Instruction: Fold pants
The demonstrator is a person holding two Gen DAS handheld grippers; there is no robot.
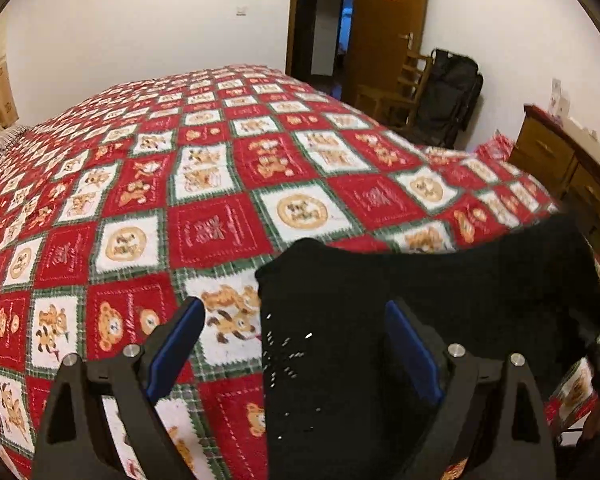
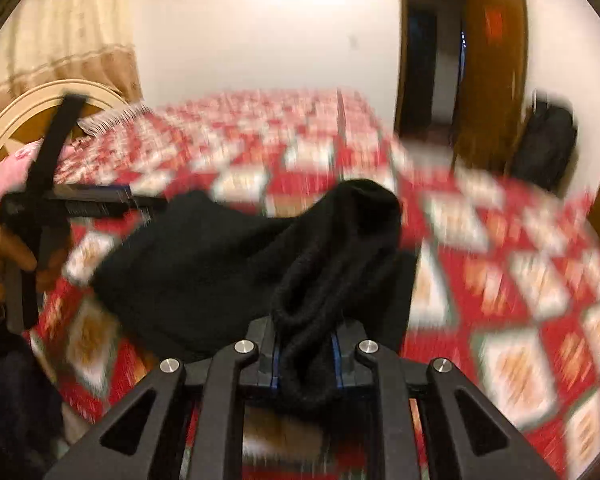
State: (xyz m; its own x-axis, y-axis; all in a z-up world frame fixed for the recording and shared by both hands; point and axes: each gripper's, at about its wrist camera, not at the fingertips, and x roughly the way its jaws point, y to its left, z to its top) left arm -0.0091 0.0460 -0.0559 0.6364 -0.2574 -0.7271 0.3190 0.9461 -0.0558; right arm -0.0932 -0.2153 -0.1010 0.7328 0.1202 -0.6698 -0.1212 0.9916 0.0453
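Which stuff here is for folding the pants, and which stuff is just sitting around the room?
For the job:
- black pants
- right hand-held gripper, pinching a bunch of the pants
- left hand-held gripper, open beside the pants
- bed quilt, under the pants

Just lying about:
- black bag
- wooden chair
- dresser
- door
- pink pillow

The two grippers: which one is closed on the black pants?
The right gripper: its blue pads pinch a bunched fold of the black pants. The left gripper stands wide open, holding nothing, above the pants' edge.
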